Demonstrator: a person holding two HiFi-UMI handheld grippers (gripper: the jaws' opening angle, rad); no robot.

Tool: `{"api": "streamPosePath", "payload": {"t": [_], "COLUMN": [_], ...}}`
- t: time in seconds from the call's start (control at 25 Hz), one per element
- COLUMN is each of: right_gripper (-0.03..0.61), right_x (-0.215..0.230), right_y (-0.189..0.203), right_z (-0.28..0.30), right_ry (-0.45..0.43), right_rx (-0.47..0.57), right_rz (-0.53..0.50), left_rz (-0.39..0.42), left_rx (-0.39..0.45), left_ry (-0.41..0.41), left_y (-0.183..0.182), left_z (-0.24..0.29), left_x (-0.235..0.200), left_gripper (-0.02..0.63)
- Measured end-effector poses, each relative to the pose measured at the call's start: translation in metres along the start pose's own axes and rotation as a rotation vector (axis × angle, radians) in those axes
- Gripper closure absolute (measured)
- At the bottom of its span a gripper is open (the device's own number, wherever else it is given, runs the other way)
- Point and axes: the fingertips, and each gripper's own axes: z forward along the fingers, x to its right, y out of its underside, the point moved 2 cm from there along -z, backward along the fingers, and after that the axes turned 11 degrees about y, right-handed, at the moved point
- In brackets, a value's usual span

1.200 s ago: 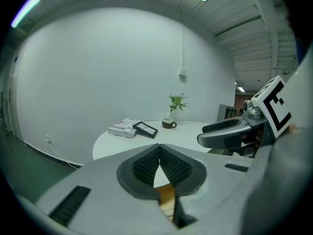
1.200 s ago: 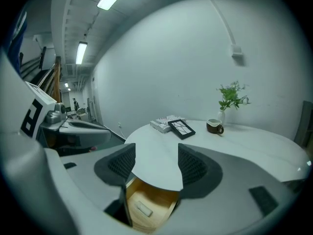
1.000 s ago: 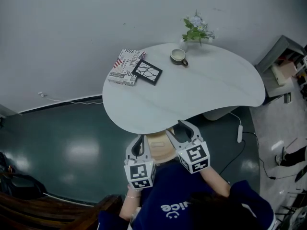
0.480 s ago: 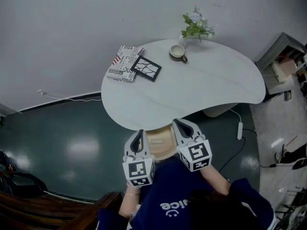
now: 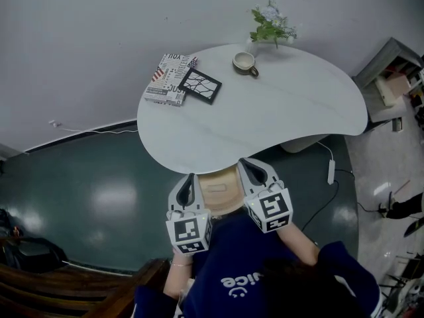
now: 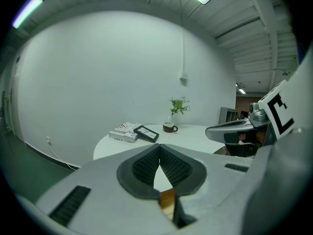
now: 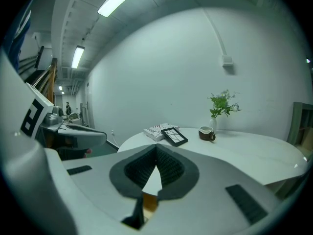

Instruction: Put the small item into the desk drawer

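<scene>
Below the white table's [image 5: 265, 121] near edge, left gripper [image 5: 190, 179] and right gripper [image 5: 245, 164] pointed slightly down, jaws pressed together and empty, flanking a pale wooden panel [image 5: 218, 195]. Well beyond sat a book [image 5: 167, 78] and cup [image 5: 244, 61]; the small item was indiscernible.

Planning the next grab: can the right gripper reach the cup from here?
Probably: the table between the right gripper and the cup is bare, but the cup sits near the far edge and the jaws are shut.

A white table [image 5: 278, 118] bears a printed book [image 5: 167, 79], black frame [image 5: 199, 85], cup [image 5: 244, 61] and vase of greenery [image 5: 269, 25]
</scene>
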Motion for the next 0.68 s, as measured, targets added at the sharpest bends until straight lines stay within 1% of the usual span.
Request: {"api": "streamPosePath", "payload": {"t": [0.32, 0.48, 0.68], "right_gripper": [0.572, 0.572, 0.571], "right_x": [-0.007, -0.013, -0.012], "right_y": [0.002, 0.006, 0.002], "right_z": [0.006, 0.007, 0.013], "right_ry": [-0.011, -0.021, -0.021], "right_rx": [-0.006, -0.015, -0.008], "right_rz": [-0.012, -0.014, -0.023], "left_rz": [-0.003, -0.001, -0.015], "left_rx": [-0.003, -0.022, -0.009], "left_ry": [-0.022, -0.039, -0.033], "left_y": [0.000, 0.006, 0.003], "left_z": [-0.004, -0.007, -0.002], "left_x": [-0.011, -0.016, -0.019], "left_gripper": [0.609, 0.609, 0.609]}}
